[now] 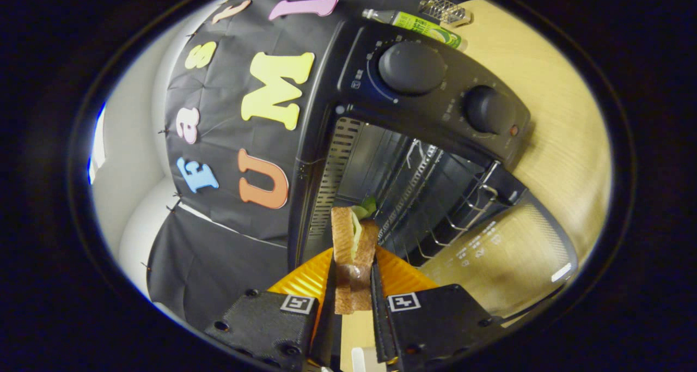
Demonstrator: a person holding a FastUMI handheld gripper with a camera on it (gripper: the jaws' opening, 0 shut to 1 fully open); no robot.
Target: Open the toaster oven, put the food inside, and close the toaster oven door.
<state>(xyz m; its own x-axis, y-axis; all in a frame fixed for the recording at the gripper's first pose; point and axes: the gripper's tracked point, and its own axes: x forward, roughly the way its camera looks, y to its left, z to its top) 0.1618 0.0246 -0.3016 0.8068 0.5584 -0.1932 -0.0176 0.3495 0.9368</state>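
Gripper (353, 285) is clamping one sandwich (354, 257) on edge, both fingers pressing its bread slices; the lower end of the sandwich is sitting between the fingers and its filling is hard to make out beyond a pale layer and a bit of green leaf at the far tip. The sandwich's far end is pointing into the mouth of one toaster oven (414, 159), which is standing open, its glass door (501, 252) hanging down onto the wooden table (566, 143). Something orange is showing right behind the sandwich, mostly covered by the fingers; cannot tell what it is. Inside the oven, one wire rack (463, 208) is partly showing; the back of the cavity is too dark to read. Two knobs are sitting on the control panel: a larger knob (411, 67) and a smaller one (487, 109). Beyond the oven, one green bottle (419, 24) is lying on its side, partly cut off by the oven top, with one small wire holder (442, 8) just beside it, too small to identify further.
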